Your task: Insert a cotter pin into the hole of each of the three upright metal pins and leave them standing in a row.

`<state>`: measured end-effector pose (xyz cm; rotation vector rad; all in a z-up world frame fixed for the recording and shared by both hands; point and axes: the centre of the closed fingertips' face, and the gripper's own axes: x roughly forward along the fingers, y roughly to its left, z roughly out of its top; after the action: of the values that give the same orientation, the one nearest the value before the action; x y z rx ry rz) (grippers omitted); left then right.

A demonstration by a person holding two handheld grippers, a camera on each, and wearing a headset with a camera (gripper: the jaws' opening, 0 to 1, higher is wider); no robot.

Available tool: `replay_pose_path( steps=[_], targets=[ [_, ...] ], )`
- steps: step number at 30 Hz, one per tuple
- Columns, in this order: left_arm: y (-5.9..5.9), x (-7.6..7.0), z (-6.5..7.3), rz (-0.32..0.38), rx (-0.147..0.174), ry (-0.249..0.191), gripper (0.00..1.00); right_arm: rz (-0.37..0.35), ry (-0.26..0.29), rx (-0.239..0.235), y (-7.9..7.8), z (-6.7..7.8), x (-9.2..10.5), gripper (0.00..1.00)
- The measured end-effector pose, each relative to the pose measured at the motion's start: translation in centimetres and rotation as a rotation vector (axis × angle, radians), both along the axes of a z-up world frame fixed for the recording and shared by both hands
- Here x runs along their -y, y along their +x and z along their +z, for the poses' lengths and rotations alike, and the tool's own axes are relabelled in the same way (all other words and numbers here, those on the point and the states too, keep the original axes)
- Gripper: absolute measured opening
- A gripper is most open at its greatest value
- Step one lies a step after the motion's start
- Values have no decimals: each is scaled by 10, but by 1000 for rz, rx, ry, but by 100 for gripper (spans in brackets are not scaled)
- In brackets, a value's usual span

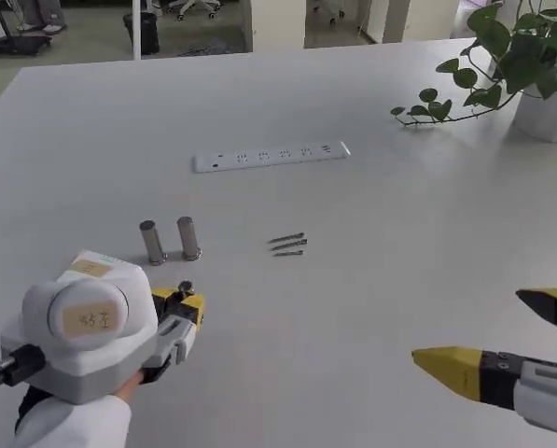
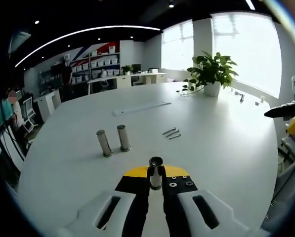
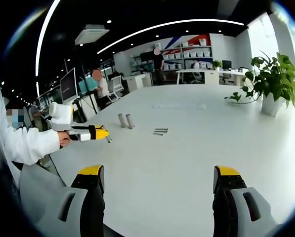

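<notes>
1. Your right gripper (image 3: 158, 177) is nearest you, with its jaws spread wide and empty over bare worktop (image 1: 353, 373).
2. Your left gripper (image 1: 187, 303) is clamped on one metal pin (image 2: 155, 173) and holds it upright. You cannot tell whether its foot touches the worktop.
3. Just beyond it, the two standing pins (image 1: 188, 237) sit side by side, near each other but apart.
4. The three cotter pins (image 1: 288, 245) lie flat and close together, with their long axes running across you. They are to the right of the held pin, and ahead and left of your right gripper. The right gripper is free, so it likely fetches one, and the path to them is open.
5. The power strip (image 1: 271, 156) and the potted plant (image 1: 530, 56) sit well beyond, out of the way.
</notes>
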<state>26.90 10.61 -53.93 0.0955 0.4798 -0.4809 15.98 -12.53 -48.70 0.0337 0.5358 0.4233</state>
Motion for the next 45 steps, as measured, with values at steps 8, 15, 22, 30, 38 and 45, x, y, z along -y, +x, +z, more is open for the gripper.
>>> replay_pose_path(
  steps=[8, 15, 22, 30, 38, 45],
  targets=[
    [-1, 4, -5, 17, -17, -20, 7, 0, 2, -14, 0, -2, 0, 93],
    [-4, 6, -13, 23, -43, -49, 7, -6, -4, -9, 1, -2, 1, 96],
    [-8, 8, -24, 26, -65, -57, 7, -7, -5, -13, -1, -2, 2, 97],
    [-11, 10, -30, 31, -69, -61, 7, -6, -4, -21, -3, -4, 1, 98],
    [-12, 12, -36, 23, -65, -53, 7, 3, -5, -28, -4, -5, -1, 98],
    [-10, 9, -36, 49, -57, -61, 7, 7, -7, -32, -6, -6, -1, 97]
  ],
)
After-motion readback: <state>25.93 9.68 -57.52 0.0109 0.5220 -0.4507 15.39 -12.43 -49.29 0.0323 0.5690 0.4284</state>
